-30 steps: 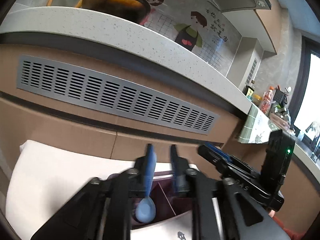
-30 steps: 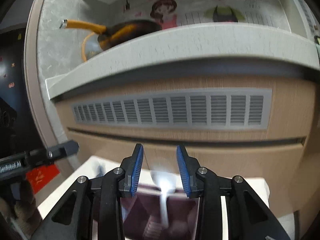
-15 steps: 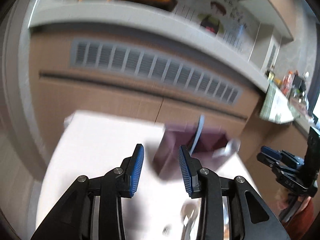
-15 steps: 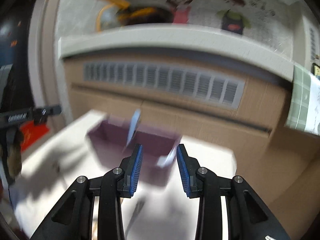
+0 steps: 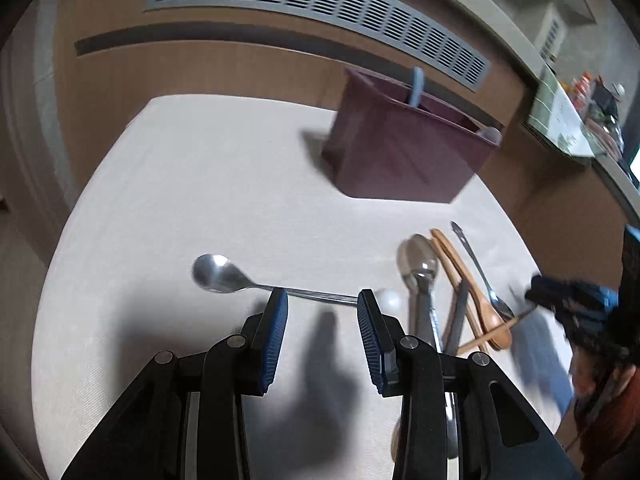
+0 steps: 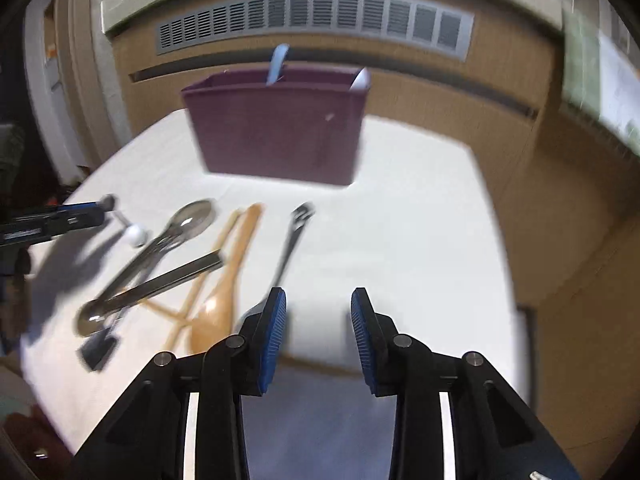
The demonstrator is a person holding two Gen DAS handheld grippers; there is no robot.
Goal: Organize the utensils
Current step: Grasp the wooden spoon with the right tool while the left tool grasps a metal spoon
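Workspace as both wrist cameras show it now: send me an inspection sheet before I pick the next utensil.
Surface: white cloth-covered table, shadowed near the grippers.
Job's things: maroon plastic utensil caddy holds a pale blue handle and a white utensil end. Loose on the cloth: steel spoon with white ball end, large steel spoon, wooden spoon, wooden chopsticks, slim steel slotted utensil.
Clutter: nothing seen.
Grippers: left gripper open, empty, above the ball-end spoon's handle; right gripper open, empty.
Cables: nothing seen.
Surroundings: wood-look cabinet with grey vent grille.

Utensils (image 6: 168,264) lie on the table (image 6: 420,220) before the holder (image 6: 276,132) (two spoons inside).
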